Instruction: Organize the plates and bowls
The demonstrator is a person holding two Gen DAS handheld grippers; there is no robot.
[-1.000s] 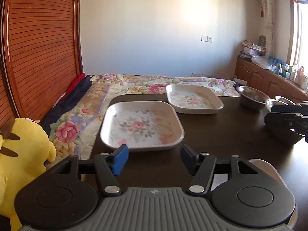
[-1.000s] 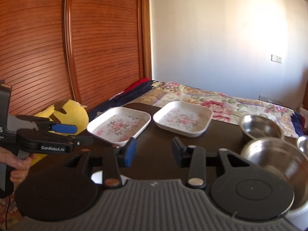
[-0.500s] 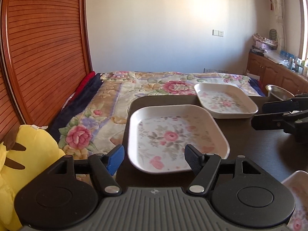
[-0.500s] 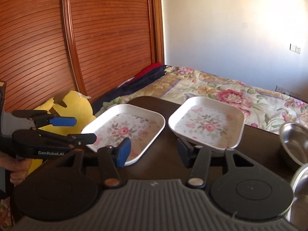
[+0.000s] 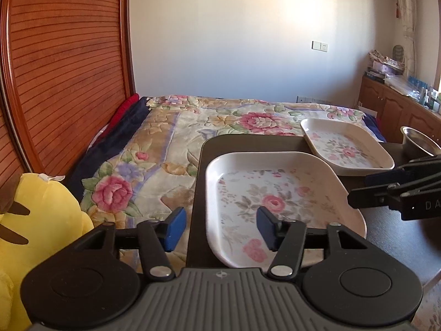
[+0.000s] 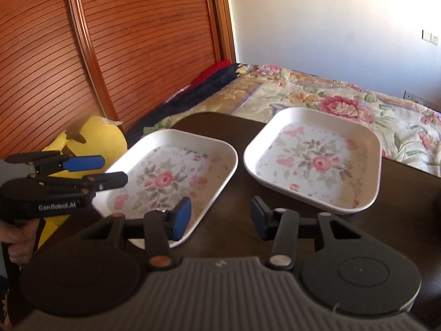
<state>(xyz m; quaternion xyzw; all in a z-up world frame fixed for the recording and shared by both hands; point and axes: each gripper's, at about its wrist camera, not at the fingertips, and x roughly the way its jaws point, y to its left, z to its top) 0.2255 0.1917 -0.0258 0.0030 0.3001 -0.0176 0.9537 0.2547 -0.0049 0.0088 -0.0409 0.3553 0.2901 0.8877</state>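
Observation:
Two white square plates with a rose pattern lie on the dark table (image 5: 386, 248). The near plate (image 5: 275, 201) (image 6: 171, 176) sits at the table's left edge, and the far plate (image 5: 347, 146) (image 6: 317, 160) rests beside it. My left gripper (image 5: 220, 227) (image 6: 110, 169) is open and straddles the near plate's left rim, its right finger over the plate. My right gripper (image 6: 220, 216) (image 5: 361, 190) is open and empty, hovering over the table between the two plates. A steel bowl (image 5: 419, 140) stands past the far plate.
A bed with a floral quilt (image 5: 193, 143) borders the table's far and left sides. A yellow plush toy (image 5: 35, 220) sits left of the table against a slatted wooden door (image 5: 69, 82). A hand (image 6: 16, 237) holds the left gripper.
Both grippers have moved left and closer to the plates. The near plate now sits under my left gripper's right finger. The steel bowls have slid out of the right wrist view.

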